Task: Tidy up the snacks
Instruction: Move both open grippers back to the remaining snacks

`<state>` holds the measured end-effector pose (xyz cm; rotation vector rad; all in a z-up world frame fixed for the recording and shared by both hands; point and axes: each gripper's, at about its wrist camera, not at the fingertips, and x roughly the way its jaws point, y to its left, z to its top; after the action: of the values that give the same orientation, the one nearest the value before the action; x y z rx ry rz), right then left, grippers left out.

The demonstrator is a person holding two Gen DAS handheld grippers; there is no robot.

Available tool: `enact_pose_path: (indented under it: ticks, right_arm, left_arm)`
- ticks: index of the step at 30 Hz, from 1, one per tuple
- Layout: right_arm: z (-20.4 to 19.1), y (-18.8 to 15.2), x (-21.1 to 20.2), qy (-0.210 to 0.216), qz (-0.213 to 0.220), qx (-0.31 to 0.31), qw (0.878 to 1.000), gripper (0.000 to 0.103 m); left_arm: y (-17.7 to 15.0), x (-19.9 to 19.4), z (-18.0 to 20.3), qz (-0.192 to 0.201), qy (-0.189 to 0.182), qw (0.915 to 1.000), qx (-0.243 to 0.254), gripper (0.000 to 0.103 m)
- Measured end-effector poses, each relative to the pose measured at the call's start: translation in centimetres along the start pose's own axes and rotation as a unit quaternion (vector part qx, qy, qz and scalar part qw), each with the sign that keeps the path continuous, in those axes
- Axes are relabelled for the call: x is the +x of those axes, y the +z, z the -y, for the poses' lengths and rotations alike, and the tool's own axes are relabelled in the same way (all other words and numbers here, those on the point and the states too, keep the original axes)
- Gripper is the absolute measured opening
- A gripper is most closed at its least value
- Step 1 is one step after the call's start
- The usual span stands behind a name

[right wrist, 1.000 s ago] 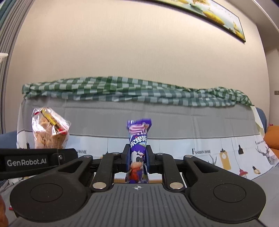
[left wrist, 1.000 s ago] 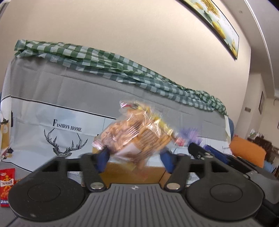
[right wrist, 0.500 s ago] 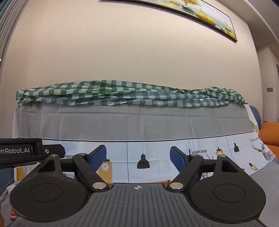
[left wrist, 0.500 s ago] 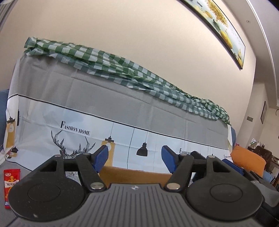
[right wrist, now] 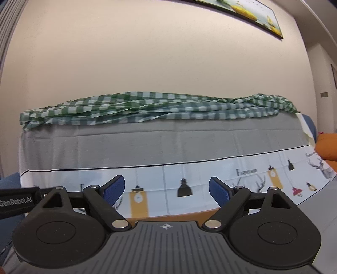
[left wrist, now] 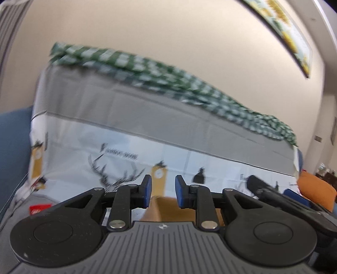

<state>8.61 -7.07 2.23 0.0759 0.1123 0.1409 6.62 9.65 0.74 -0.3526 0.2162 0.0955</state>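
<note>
Left tool (left wrist: 162,194): blue-padded fingers (left wrist: 146,190) stand a narrow gap apart with nothing between them. The left wrist view is motion-blurred. Right tool (right wrist: 166,190): fingers (right wrist: 113,189) spread wide, nothing held.

Snacks: the only one in view is a red packet (left wrist: 40,209), flat, lying on the grey cloth surface (left wrist: 12,212) low at the left edge of the left wrist view, well apart from the left tool. Only its upper part shows above the tool body, so its long axis and heading cannot be determined; printing is illegible.

Cardboard box (left wrist: 168,208): plain brown board, seen just beyond and below the left tool's fingers; its edge also shows as a thin brown strip (right wrist: 172,215) under the right tool's fingers. Contents are hidden by the tool bodies.

Background: a sofa cover (right wrist: 160,145), matte grey above, white below with printed lamps, clocks and antlers, creased along fold lines. A green-and-white checked cloth (right wrist: 147,107) lies bunched along its top. An orange cushion (right wrist: 326,145) sits at the right. A framed picture (right wrist: 248,12) hangs on the beige wall.
</note>
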Motion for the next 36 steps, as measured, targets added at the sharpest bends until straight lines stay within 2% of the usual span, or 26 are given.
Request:
enact_pose_path:
  ticks: [4, 7, 8, 9, 11, 13, 15, 17, 18, 19, 22, 26, 30, 36]
  right_arm:
    - [-1.4, -0.5, 0.0, 0.016, -0.007, 0.002, 1.0, 0.08]
    - [-2.5, -0.8, 0.0, 0.034, -0.011, 0.004, 0.999, 0.061]
    - [-2.8, -0.9, 0.0, 0.042, -0.014, 0.007, 0.999, 0.049]
    - [-3.2, -1.1, 0.1, 0.053, -0.019, 0.01, 0.998, 0.043]
    - [-4.1, -1.6, 0.0, 0.068, -0.025, 0.012, 0.997, 0.037]
    - [-5.2, -2.1, -0.2, 0.087, -0.033, 0.017, 0.996, 0.036]
    - [-6.4, -2.7, -0.3, 0.098, -0.042, 0.022, 0.994, 0.037]
    - [-7.3, -3.2, -0.6, 0.117, -0.048, 0.035, 0.991, 0.037]
    - [-7.9, -3.5, -0.9, 0.123, -0.044, 0.034, 0.991, 0.037]
    - [-8.4, -3.7, -1.1, 0.127, -0.045, 0.031, 0.99, 0.037]
    - [-9.7, -4.5, -1.1, 0.146, -0.059, 0.045, 0.987, 0.039]
    - [-11.4, -5.3, -1.1, 0.171, -0.084, 0.051, 0.98, 0.039]
    - [-12.6, -5.6, -1.4, 0.194, -0.094, 0.05, 0.975, 0.046]
    - [-13.3, -6.4, -0.4, 0.203, -0.128, 0.048, 0.97, 0.05]
  left_arm:
    - [-0.6, 0.9, -3.5, -0.027, 0.039, 0.9983, -0.034, 0.026]
    - [-1.3, 1.8, -6.6, -0.054, 0.087, 0.9933, -0.054, 0.026]
    - [-1.5, 2.1, -7.7, -0.064, 0.101, 0.9909, -0.062, 0.026]
    - [-1.8, 2.4, -8.7, -0.076, 0.118, 0.9877, -0.069, 0.026]
    - [-2.2, 2.9, -10.8, -0.098, 0.155, 0.9797, -0.081, 0.026]
    - [-2.7, 3.2, -12.7, -0.107, 0.181, 0.9738, -0.086, 0.034]
    - [-3.1, 3.7, -14.4, -0.125, 0.215, 0.9639, -0.096, 0.042]
    - [-3.5, 4.0, -16.0, -0.131, 0.234, 0.9577, -0.105, 0.057]
    - [-3.7, 4.2, -16.5, -0.136, 0.25, 0.9528, -0.105, 0.072]
    - [-4.0, 4.5, -17.1, -0.144, 0.267, 0.9471, -0.106, 0.078]
    - [-4.7, 5.4, -18.3, -0.162, 0.277, 0.941, -0.107, 0.085]
    - [-5.6, 6.6, -18.9, -0.179, 0.287, 0.9369, -0.09, 0.086]
    - [-6.3, 7.7, -19.0, -0.193, 0.297, 0.9325, -0.069, 0.086]
    - [-6.9, 9.0, -19.0, -0.208, 0.3, 0.9294, -0.053, 0.086]
